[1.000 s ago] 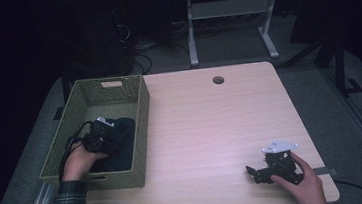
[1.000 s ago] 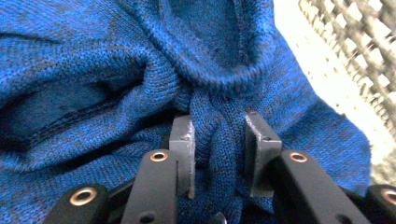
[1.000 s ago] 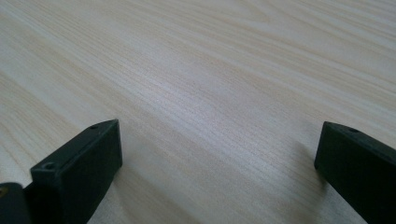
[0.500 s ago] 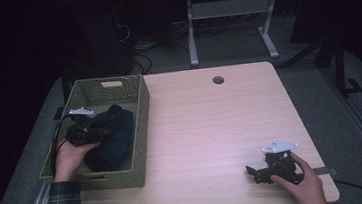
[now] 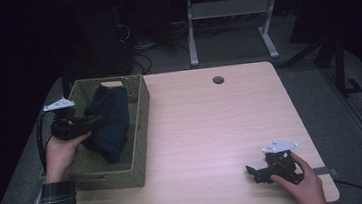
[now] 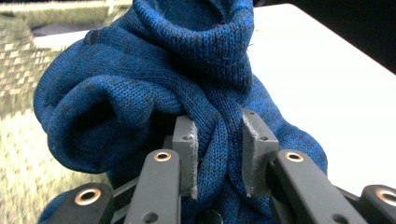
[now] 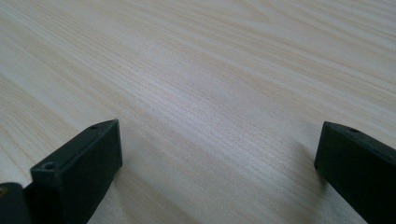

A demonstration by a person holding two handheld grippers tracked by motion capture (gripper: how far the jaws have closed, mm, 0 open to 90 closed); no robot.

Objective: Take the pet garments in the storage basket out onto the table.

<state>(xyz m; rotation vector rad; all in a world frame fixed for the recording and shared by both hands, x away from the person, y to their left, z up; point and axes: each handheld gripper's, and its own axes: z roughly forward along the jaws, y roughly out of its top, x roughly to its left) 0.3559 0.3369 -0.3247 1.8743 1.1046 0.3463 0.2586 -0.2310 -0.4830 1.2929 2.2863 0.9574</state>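
At the left of the high view, the left gripper [image 5: 91, 124] pinches a dark blue knitted garment [image 5: 110, 121] above the green woven basket [image 5: 139, 136] that sits on the left part of the light wood table [image 5: 211, 124]. The garment hangs bunched, its long axis running from upper right to lower left in that view, from near the basket's far rim down toward its middle, with the lower end pointing into the basket. In the left gripper view the grey pads [image 6: 187, 154] press a twisted fold of the knit [image 6: 154, 84] between them, and the rest of the cloth bulges up toward the top of the frame. At the lower right of the high view, the right gripper [image 5: 256, 170] rests on the table with nothing between its jaws, which stand spread wide over bare wood in the right gripper view [image 7: 219, 158].
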